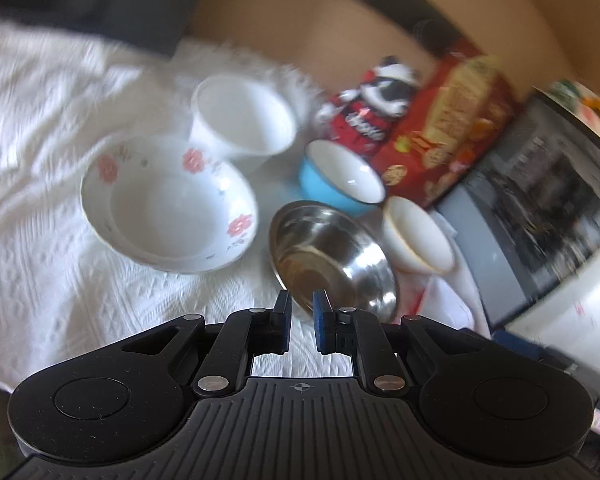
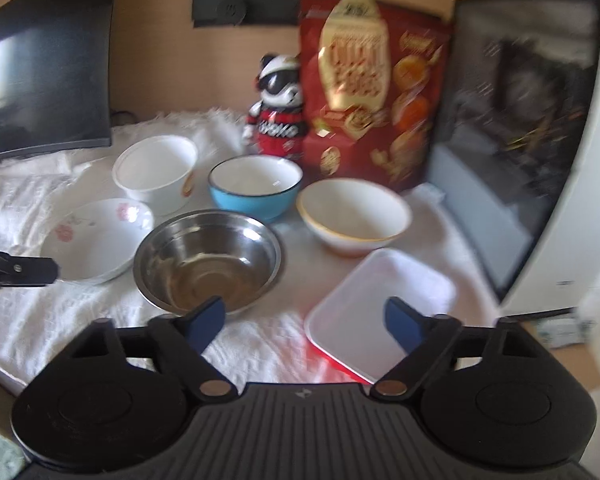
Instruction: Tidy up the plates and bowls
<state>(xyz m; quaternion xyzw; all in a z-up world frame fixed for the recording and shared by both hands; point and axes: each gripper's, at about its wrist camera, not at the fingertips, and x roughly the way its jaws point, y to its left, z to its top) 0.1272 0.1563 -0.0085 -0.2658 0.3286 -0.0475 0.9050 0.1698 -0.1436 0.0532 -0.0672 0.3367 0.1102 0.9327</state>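
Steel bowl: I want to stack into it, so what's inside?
The steel bowl looks empty, only reflections on its bare bottom. The right gripper's left finger covers part of the near rim.

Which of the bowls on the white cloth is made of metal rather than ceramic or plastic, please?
The shiny steel bowl at the front, between the floral dish and the white rectangular tray. The other bowls are white or blue.

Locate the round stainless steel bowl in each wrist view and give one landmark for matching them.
Left wrist view: the round stainless steel bowl sits lower centre, just beyond the tool tips.
Right wrist view: it sits centre-left, beyond the left fingertip.
Shared landmark: the blue bowl with a white inside, just behind it in both.
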